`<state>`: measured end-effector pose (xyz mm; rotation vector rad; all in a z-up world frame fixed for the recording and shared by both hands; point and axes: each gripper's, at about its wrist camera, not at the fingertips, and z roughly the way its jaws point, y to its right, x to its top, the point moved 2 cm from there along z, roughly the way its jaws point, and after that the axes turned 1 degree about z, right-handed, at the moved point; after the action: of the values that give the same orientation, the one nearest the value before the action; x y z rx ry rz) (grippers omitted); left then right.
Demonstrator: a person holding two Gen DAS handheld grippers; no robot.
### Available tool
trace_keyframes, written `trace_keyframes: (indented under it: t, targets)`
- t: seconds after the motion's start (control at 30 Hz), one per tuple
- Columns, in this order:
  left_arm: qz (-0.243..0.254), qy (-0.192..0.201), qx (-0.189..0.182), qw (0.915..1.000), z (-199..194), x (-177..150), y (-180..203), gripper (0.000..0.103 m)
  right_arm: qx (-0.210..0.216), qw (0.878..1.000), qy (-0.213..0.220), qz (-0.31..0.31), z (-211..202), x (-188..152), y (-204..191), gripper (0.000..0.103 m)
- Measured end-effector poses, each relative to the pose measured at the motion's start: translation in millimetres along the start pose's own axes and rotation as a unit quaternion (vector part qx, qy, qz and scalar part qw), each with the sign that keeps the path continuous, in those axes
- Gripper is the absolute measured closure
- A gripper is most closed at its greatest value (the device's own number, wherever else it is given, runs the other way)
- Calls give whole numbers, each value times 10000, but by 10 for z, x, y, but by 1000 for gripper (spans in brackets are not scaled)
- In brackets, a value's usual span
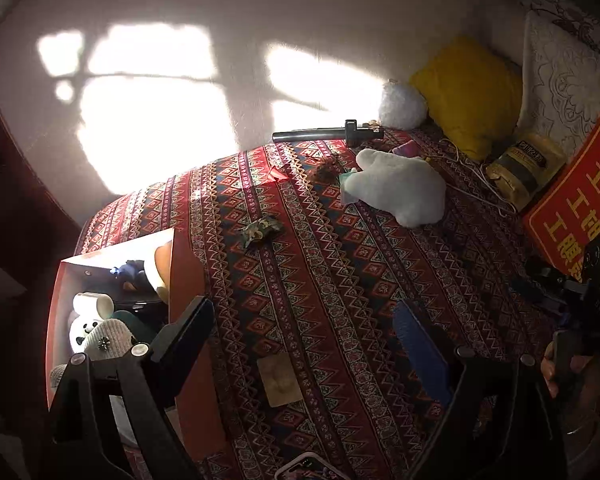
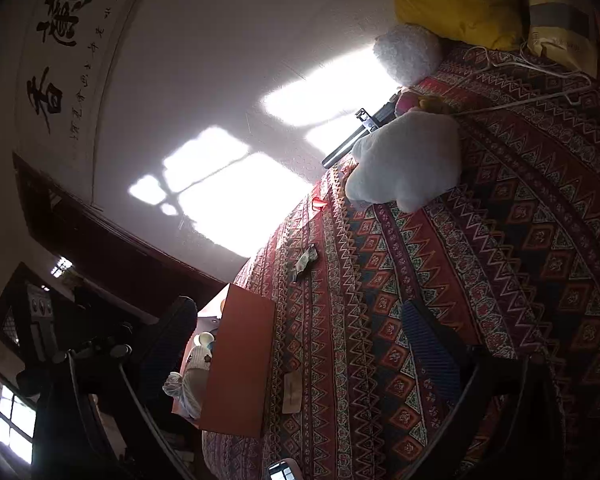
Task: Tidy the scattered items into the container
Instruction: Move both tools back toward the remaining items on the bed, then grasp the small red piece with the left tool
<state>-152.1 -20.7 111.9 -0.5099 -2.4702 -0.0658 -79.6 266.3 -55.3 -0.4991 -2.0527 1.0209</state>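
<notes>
Both claws gape empty: left claw (image 1: 312, 344), right claw (image 2: 300, 344). Orange cardboard box (image 1: 188, 280) sits lower left; the white plush toy (image 1: 400, 184), upper right on the patterned bedspread (image 1: 320, 280), looks soft and light — pinch its body's bulk.

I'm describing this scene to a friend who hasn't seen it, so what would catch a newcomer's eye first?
First, the bright window-shaped sunlight on the pale wall behind the bed. Next, the busy red patterned bedspread filling the middle, with a white plush toy lying near its far end below a yellow pillow. At the left edge stands an orange box already holding small items.
</notes>
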Motion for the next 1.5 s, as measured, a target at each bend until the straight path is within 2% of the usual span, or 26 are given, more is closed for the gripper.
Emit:
trace_keyframes:
  t: [0.17,0.27,0.4,0.5,0.7,0.83,0.93,1.07,1.13,1.17,1.2,1.23,1.3,1.4,1.5]
  targets:
    - [-387,-191,-47,9991,507,134,-211,12,-186,9995,67,253,83,112,214,1]
    - [-613,-264,-122,9977,813,297,-332,12,-49,9990,-43,434,162,161,302,1]
    - [-734,-404,-167,9963,1229,520,-425,12,-110,9996,-243,64,233,200,267,1]
    - [-940,-552,-315,9935,1595,709,-495,12,-334,9989,-306,-144,279,198,297,1]
    - [-1607,-734,-799,9810,2435,1209,-649,12,-257,9970,-722,127,363,116,428,1]
    - [-1891,-835,-1132,9718,3054,1549,-699,12,-193,9968,-779,-57,356,103,353,1]
    - [-2034,-903,-1256,9668,3520,1752,-756,12,-207,9962,-825,-172,413,117,342,1]
    - [-2449,-1002,-1334,9551,4118,1871,-895,12,-185,9936,-1111,-29,568,83,473,1]
    - [-2547,-1081,-1204,9534,4366,1873,-941,22,-200,9920,-1249,22,652,64,548,1]
    - [-2544,-1094,-1072,9549,4451,1858,-956,47,-217,9911,-1316,48,687,58,581,1]
    - [-2459,-1052,-832,9600,4497,1840,-962,73,-224,9903,-1369,85,712,52,611,1]
    - [-2340,-955,-709,9649,4502,1830,-955,73,-217,9898,-1406,125,732,48,635,1]
    - [-2210,-816,-746,9690,4463,1795,-933,74,-227,9891,-1442,168,755,43,664,1]
    - [-2127,-868,-789,9701,4361,1726,-907,74,-247,9894,-1421,172,764,33,661,1]
    - [-2205,-946,-896,9666,4126,1647,-886,74,-295,9901,-1375,31,756,16,599,1]
